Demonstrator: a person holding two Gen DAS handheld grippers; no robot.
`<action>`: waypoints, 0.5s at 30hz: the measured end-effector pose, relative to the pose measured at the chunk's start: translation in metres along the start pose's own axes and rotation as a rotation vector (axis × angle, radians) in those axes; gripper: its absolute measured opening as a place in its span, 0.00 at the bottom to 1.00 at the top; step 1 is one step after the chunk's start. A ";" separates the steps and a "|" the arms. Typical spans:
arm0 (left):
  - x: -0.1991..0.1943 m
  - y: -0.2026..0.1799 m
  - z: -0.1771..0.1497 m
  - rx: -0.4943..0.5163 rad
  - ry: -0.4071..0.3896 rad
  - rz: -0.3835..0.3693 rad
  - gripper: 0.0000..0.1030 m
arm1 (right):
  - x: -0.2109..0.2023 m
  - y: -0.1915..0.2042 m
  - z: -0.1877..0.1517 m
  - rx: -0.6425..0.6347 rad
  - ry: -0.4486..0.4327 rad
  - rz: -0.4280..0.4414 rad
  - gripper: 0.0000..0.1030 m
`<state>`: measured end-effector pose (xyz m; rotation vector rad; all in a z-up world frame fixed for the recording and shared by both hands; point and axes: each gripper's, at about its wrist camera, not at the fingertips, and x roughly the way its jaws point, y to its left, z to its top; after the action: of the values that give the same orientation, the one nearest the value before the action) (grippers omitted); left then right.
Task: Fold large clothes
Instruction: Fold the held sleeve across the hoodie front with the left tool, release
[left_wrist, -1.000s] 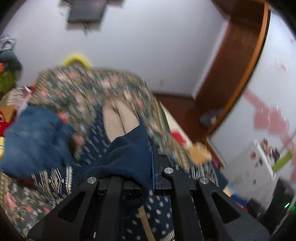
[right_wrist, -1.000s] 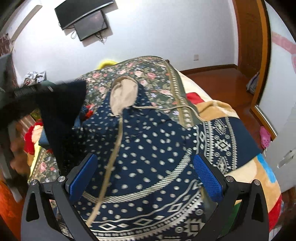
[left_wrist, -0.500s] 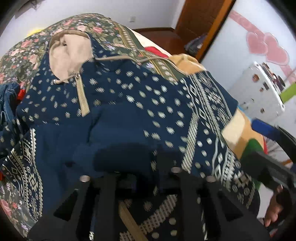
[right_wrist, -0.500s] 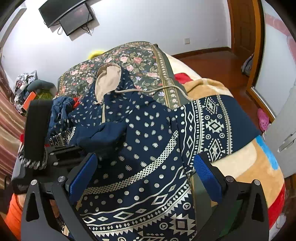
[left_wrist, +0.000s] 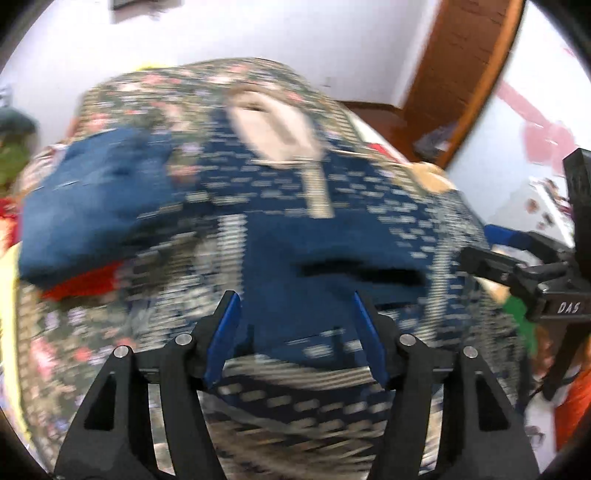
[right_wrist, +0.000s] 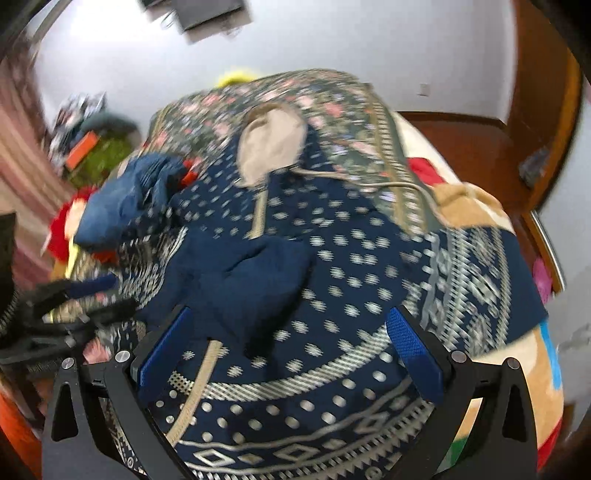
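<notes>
Across the bed (right_wrist: 498, 369), patterned navy hoodie (right_wrist: 351, 258) spread flat, sleeve (right_wrist: 258, 273) folded to centre. Left claw (left_wrist: 295, 325) just released, nothing between; right claw (right_wrist: 291, 347) spread, empty. Risk: sleeve slipping, jeans (right_wrist: 122, 206) at ten o'clock snagging.

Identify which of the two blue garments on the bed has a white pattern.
The hoodie spread across the bed: navy with white dots and bands, and a beige-lined hood. The jeans, bunched at its left, are plain blue denim.
</notes>
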<state>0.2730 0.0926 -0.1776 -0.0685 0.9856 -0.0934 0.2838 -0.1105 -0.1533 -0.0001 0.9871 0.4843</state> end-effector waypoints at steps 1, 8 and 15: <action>-0.001 0.009 -0.003 -0.013 -0.003 0.028 0.61 | 0.009 0.009 0.003 -0.041 0.015 0.001 1.00; 0.007 0.089 -0.047 -0.181 0.049 0.157 0.61 | 0.055 0.047 0.011 -0.195 0.092 0.011 0.99; 0.039 0.121 -0.084 -0.226 0.151 0.206 0.61 | 0.092 0.068 0.013 -0.314 0.168 -0.037 0.72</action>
<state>0.2297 0.2069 -0.2684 -0.1686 1.1455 0.2051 0.3092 -0.0111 -0.2055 -0.3452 1.0640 0.6079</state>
